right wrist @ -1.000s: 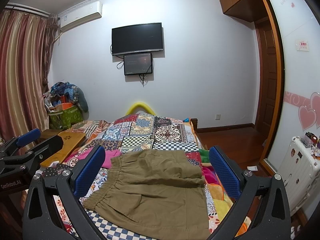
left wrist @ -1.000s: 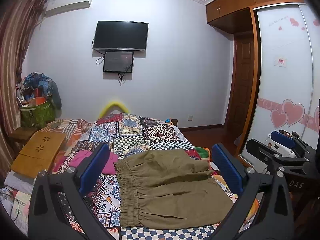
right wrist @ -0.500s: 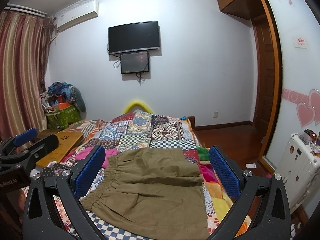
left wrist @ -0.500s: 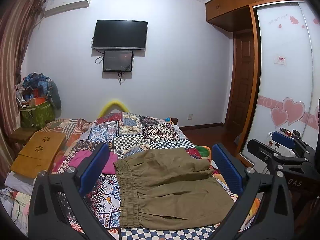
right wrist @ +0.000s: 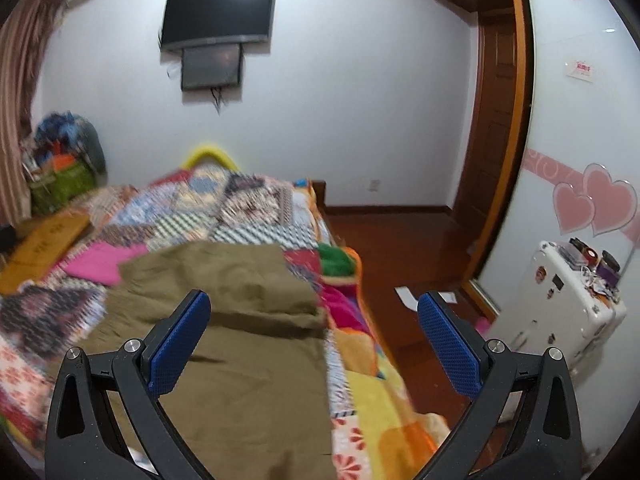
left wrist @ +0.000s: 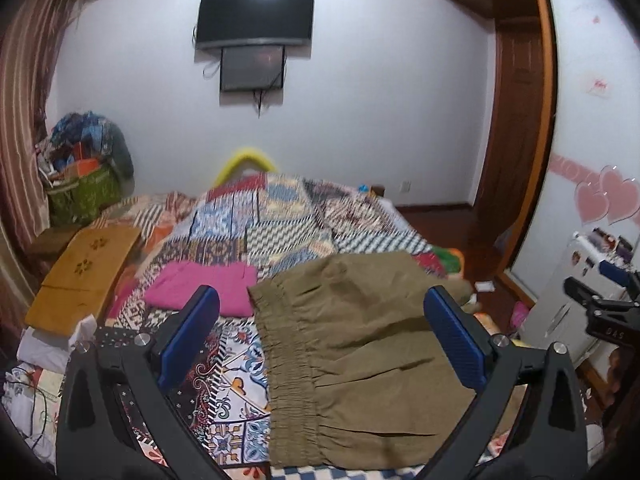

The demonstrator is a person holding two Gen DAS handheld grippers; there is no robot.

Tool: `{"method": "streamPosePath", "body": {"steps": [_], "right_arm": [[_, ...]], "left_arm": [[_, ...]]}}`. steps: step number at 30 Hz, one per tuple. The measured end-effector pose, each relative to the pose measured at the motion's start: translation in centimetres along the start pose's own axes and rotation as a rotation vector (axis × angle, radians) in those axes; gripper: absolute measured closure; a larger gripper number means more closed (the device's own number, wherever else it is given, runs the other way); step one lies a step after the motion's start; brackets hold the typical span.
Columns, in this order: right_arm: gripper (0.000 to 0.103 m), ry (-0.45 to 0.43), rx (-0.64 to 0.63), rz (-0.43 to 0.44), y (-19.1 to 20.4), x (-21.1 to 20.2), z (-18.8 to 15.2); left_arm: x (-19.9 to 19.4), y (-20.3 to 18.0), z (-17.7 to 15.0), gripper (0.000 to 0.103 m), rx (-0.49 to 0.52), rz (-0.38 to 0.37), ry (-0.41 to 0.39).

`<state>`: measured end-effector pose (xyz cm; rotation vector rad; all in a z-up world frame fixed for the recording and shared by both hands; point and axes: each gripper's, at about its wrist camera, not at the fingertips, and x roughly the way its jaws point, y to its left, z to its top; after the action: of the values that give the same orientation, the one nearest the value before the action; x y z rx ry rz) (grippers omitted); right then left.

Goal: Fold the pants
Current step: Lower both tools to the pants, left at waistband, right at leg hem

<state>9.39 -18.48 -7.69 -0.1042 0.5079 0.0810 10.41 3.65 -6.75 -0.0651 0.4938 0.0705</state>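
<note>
Olive-green pants (left wrist: 352,356) lie folded on the patchwork quilt (left wrist: 276,224), elastic waistband to the left. My left gripper (left wrist: 320,340) hovers open above them, nothing between its blue pads. In the right wrist view the same pants (right wrist: 240,328) fill the lower left, blurred by motion. My right gripper (right wrist: 314,344) is open and empty over their right edge. Its dark frame also shows at the far right of the left wrist view, where the right gripper (left wrist: 600,300) hangs beside the bed.
A folded pink garment (left wrist: 204,288) lies left of the pants. A wooden lap tray (left wrist: 84,276) rests at the bed's left side. A white suitcase (right wrist: 568,308) stands on the wooden floor (right wrist: 400,248) to the right. A TV (left wrist: 256,16) hangs on the far wall.
Both cameras have dipped down and closer to the bed. The right gripper has swung rightward, so the pants now sit at its left. Both stay open.
</note>
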Motion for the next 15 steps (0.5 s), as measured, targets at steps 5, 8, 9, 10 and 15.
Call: {"method": "streamPosePath", "body": {"steps": [5, 8, 9, 10, 15], "right_arm": [[0.0, 0.065, -0.012, 0.029, -0.6, 3.2, -0.6], [0.0, 0.115, -0.019, 0.038, -0.8, 5.8, -0.7], [0.0, 0.125, -0.023, 0.041, -0.8, 6.5, -0.8], [0.0, 0.136, -0.027, 0.043, -0.9, 7.2, -0.9], [0.0, 0.223, -0.038, 0.039, -1.2, 11.4, -1.0]], "left_arm": [[4.8, 1.8, -0.9, 0.0, -0.022, -0.038, 0.08], [7.7, 2.6, -1.6, 0.0, -0.017, -0.026, 0.131], [8.5, 2.8, -1.8, 0.0, -0.014, -0.024, 0.146], [9.4, 3.1, -2.0, 0.0, -0.013, -0.019, 0.165], [13.9, 4.5, -3.3, 0.001, 0.002, 0.025, 0.22]]}}
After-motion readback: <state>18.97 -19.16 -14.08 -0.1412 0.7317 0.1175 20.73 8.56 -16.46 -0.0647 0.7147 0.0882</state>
